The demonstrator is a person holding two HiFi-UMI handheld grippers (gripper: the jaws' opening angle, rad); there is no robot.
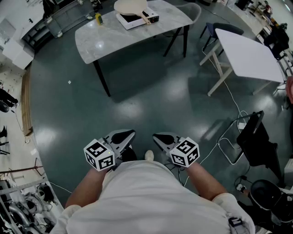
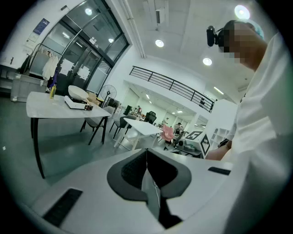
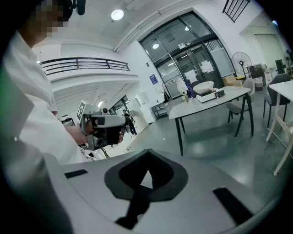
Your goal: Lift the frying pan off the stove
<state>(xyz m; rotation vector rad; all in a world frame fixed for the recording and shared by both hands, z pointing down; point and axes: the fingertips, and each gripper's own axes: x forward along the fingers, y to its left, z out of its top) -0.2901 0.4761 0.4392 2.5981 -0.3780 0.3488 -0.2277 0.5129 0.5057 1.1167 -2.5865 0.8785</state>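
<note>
Our left gripper and right gripper hang near us, jaws pressed together, empty. The pan rests on the far stove.

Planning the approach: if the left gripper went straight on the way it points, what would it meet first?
Only open floor at first. Beyond that, the left gripper seems aimed at the white table, though depth is unclear.

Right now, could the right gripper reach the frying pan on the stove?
Probably not: the right gripper, shut, is held at the person's waist, with floor between it and the table bearing the frying pan.
</note>
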